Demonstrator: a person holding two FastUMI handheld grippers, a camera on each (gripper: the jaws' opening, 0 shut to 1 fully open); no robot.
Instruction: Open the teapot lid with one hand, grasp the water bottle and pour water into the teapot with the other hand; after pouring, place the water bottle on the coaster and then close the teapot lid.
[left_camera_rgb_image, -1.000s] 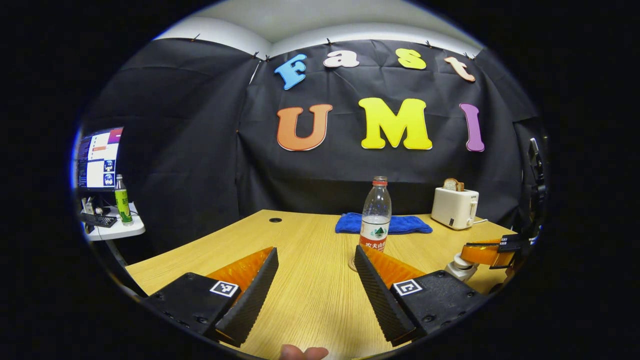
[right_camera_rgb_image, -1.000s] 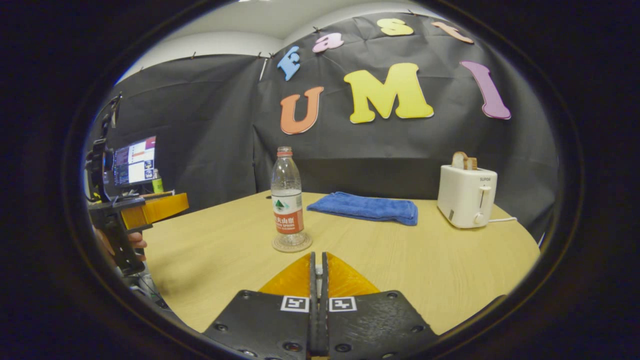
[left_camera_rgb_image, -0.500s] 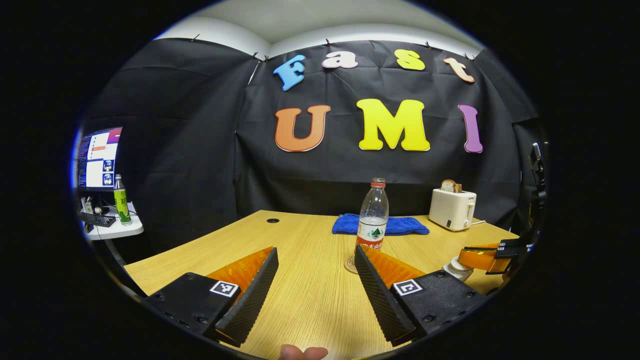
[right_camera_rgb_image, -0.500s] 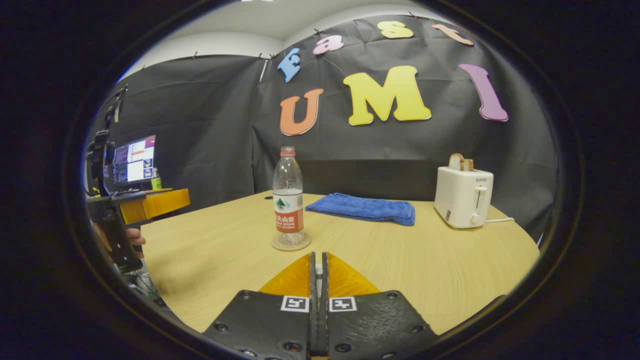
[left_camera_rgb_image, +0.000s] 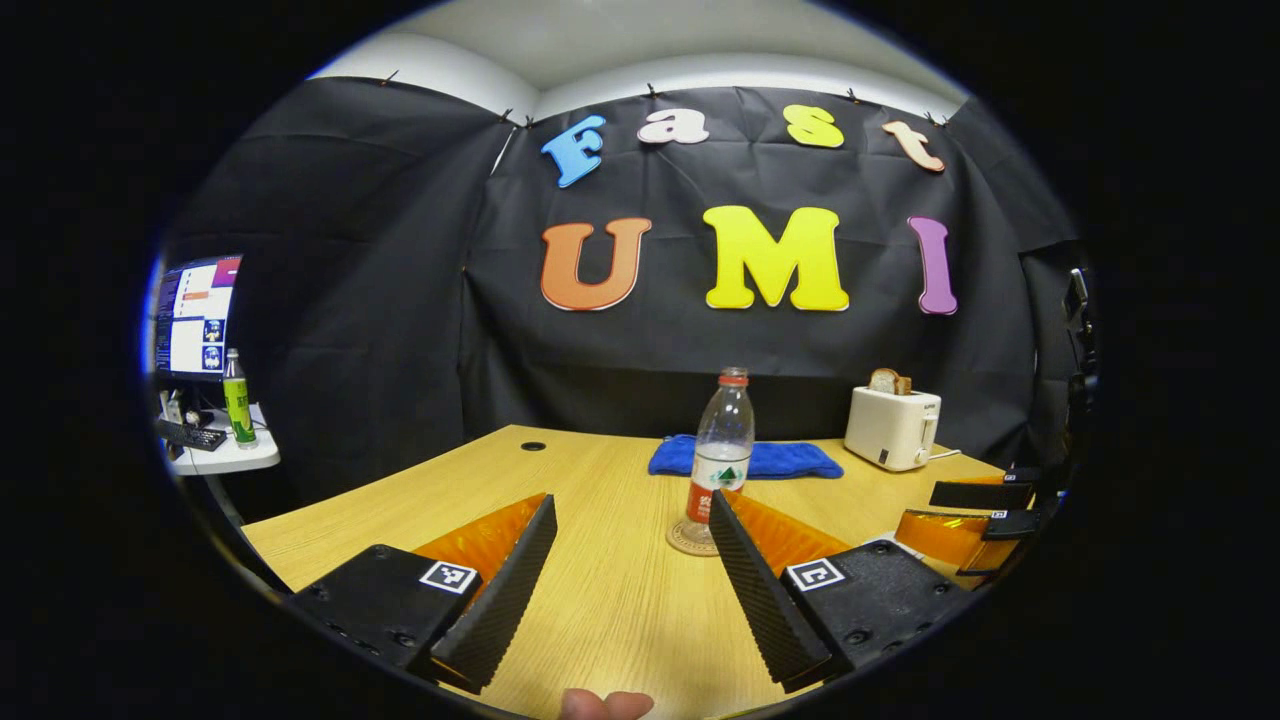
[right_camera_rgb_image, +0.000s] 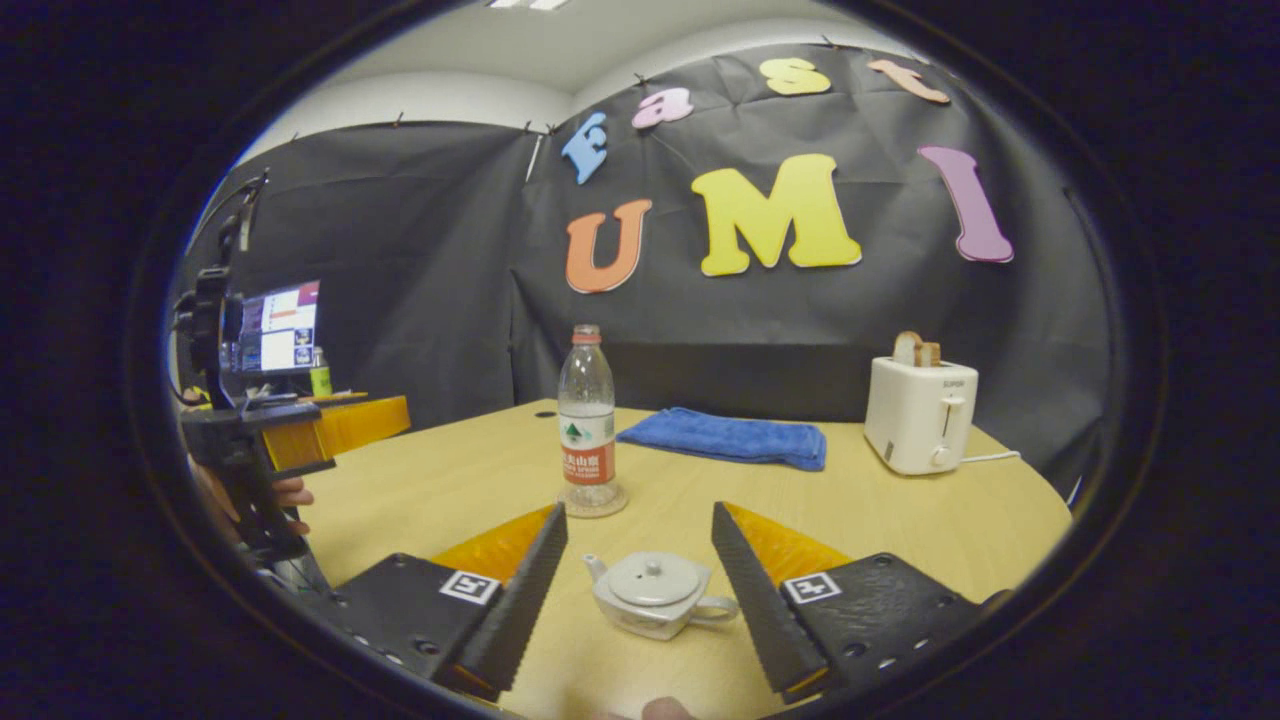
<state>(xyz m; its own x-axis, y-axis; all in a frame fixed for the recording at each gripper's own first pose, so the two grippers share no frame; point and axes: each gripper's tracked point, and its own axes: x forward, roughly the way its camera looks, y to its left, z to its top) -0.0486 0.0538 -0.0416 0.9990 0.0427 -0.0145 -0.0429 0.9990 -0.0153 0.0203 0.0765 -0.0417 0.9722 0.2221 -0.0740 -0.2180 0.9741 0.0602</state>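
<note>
Right gripper (right_camera_rgb_image: 640, 560): jaws spread wide, hovering over the table with nothing pinched.
Teapot (right_camera_rgb_image: 655, 594): small, pale, lid seated on top; it sits on the table between the right gripper's spread jaws, touching neither, spout toward the left finger, handle toward the right.
Left gripper (left_camera_rgb_image: 632, 545): jaws spread, empty, above the wooden table (left_camera_rgb_image: 620, 610); in the right gripper view it stands far to the left of those jaws (right_camera_rgb_image: 345, 425), held by a hand (right_camera_rgb_image: 285, 495).
Water bottle (right_camera_rgb_image: 587, 418): clear plastic, red cap on, upright on a round coaster (right_camera_rgb_image: 594, 503) just beyond the right gripper's left fingertip; in the left gripper view it rises behind the right fingertip (left_camera_rgb_image: 720, 450).
Label: a red and white band with a green triangular mark wraps the bottle; its characters are too small to read.
Toaster (right_camera_rgb_image: 920, 415): white, slice of bread in the slot, far ahead and right of the right jaws; a short brand word on its front is illegible.
Towel (right_camera_rgb_image: 725, 438): blue, folded, lying beyond the bottle.
Monitor (left_camera_rgb_image: 195, 318): lit, far left of the left jaws, a green bottle (left_camera_rgb_image: 238, 400) beside it.
</note>
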